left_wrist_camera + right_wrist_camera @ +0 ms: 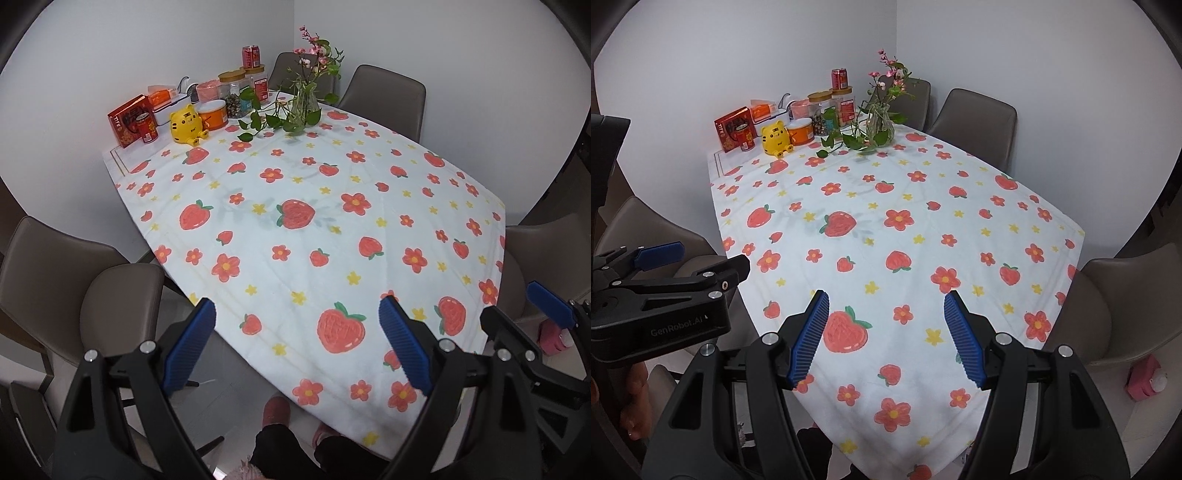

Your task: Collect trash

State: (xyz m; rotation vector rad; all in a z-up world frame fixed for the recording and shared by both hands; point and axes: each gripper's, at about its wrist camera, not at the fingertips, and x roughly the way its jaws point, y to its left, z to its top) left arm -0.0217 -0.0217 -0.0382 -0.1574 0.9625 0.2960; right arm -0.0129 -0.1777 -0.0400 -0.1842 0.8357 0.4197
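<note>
My left gripper [297, 306] is open over the near edge of a table under a white strawberry-and-flower cloth [332, 229], with nothing between its blue pads. My right gripper [886, 295] also hangs open and empty above the cloth [905, 240]. Everything on the table stands at its far end. There, a red can [147, 127] is beside a red box [127, 120]. Another red can [252, 56] sits on top of the jars [232, 92]. A yellow tiger toy [186, 123] and an orange tub [213, 114] are close by. Neither gripper is near them.
A glass vase with trailing green plants [304, 99] stands at the far end. Brown chairs ring the table: left [55, 280], far [384, 92] and right [535, 251]. A pink object [1148, 380] lies on the floor at right. The person's legs and a pink slipper [275, 410] are below the near edge.
</note>
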